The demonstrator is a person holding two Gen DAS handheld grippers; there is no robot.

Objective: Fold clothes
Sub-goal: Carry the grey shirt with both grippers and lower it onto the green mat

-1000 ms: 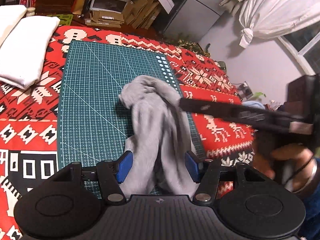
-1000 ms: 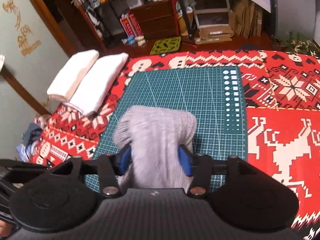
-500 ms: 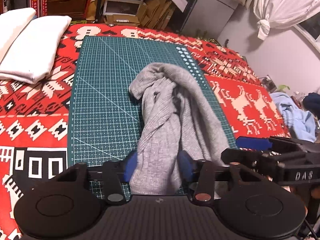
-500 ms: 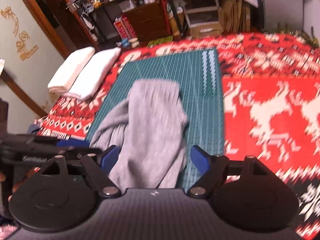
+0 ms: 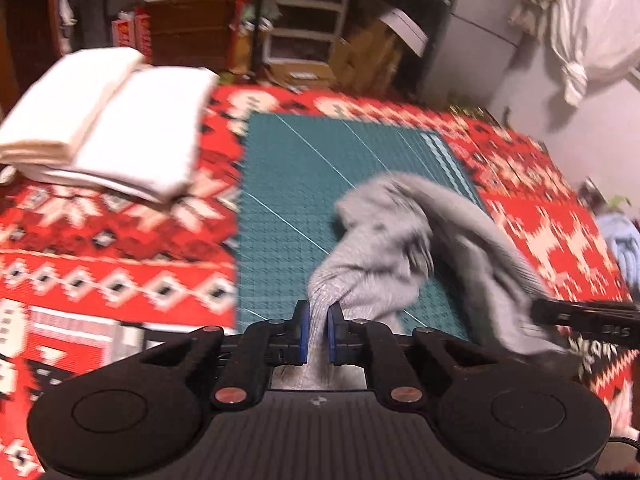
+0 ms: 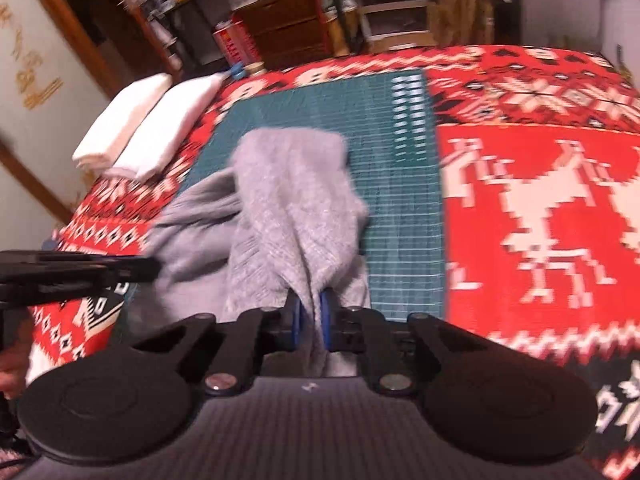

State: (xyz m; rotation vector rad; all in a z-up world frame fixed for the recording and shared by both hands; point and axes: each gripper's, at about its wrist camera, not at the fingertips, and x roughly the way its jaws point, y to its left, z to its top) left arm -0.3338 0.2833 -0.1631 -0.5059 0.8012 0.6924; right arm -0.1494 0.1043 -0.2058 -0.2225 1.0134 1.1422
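Half a second ago both sets of jaws stood spread; the left gripper [image 5: 318, 322] and right gripper [image 6: 310, 316] now each pinch the grey garment [image 5: 404, 248], bunched over the green mat [image 5: 288, 200].

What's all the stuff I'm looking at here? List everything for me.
grey garment: one, grey, bunched on the mat, pinched at two spots
cutting mat: one, green, on the blanket
patterned blanket: one, red, white and black, under everything
folded white cloths: two, white, far left on the blanket
light blue cloth: one, right edge
left gripper: black, blue pads, shut on the garment
right gripper: black, blue pads, shut on the garment
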